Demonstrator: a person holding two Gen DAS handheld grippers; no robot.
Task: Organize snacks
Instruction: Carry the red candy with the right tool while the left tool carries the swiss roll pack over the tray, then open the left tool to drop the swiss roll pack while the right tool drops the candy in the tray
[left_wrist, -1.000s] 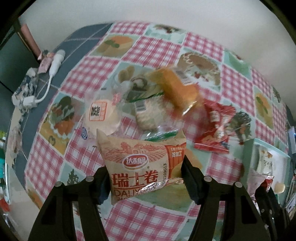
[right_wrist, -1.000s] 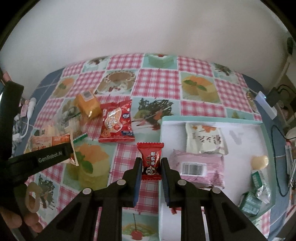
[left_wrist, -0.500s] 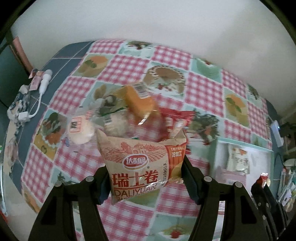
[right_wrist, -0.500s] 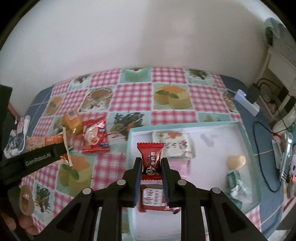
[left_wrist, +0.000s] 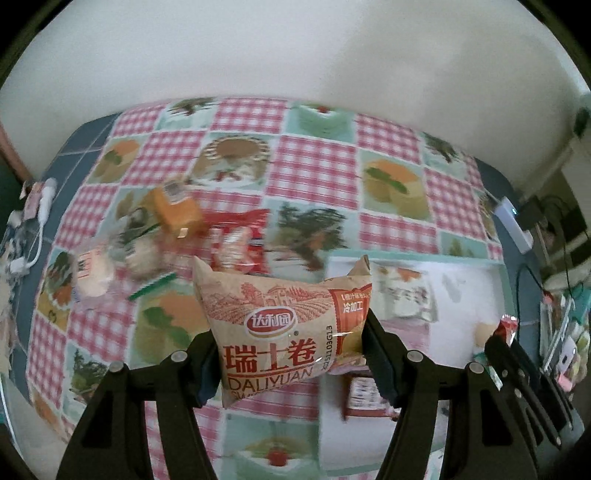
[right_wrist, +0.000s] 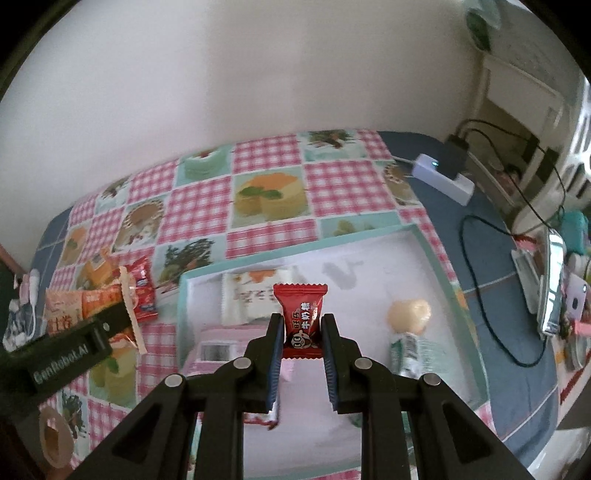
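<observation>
- Left gripper (left_wrist: 288, 363): clamped across the lower half of a tan Swiss-roll packet (left_wrist: 284, 325), pads pressing both side edges, so the soft bag hangs upright and readable instead of folding over.
- Packet carried in the air above the checked tablecloth (left_wrist: 314, 170), at the near-left corner of the white tray (left_wrist: 461, 288); likely on its way in, judging from the task.
- Right gripper (right_wrist: 301, 350): pinched narrow on a small red candy (right_wrist: 300, 317), held by its middle with the crimped top edge sticking up; a tight grip suits so small and slippery a wrapper.
- Candy held over the tray (right_wrist: 436, 258) interior, above open white floor between the cream packet (right_wrist: 255, 295) and the round pale sweet (right_wrist: 408, 314); probably a drop spot chosen to avoid landing on other items.
- Already lying in the tray: cream packet at the far left, pink packet (right_wrist: 218, 343) in front of it, a green-and-white wrapper (right_wrist: 410, 350) just below the round sweet.
- Not yet sorted, on the cloth left of the tray: orange packet (left_wrist: 177, 210), red packet (left_wrist: 240, 243), two clear-wrapped pale snacks (left_wrist: 110, 266), blurred.
- Risk, as a judgement: both grippers near the same tray corner, so releases better staggered.
</observation>
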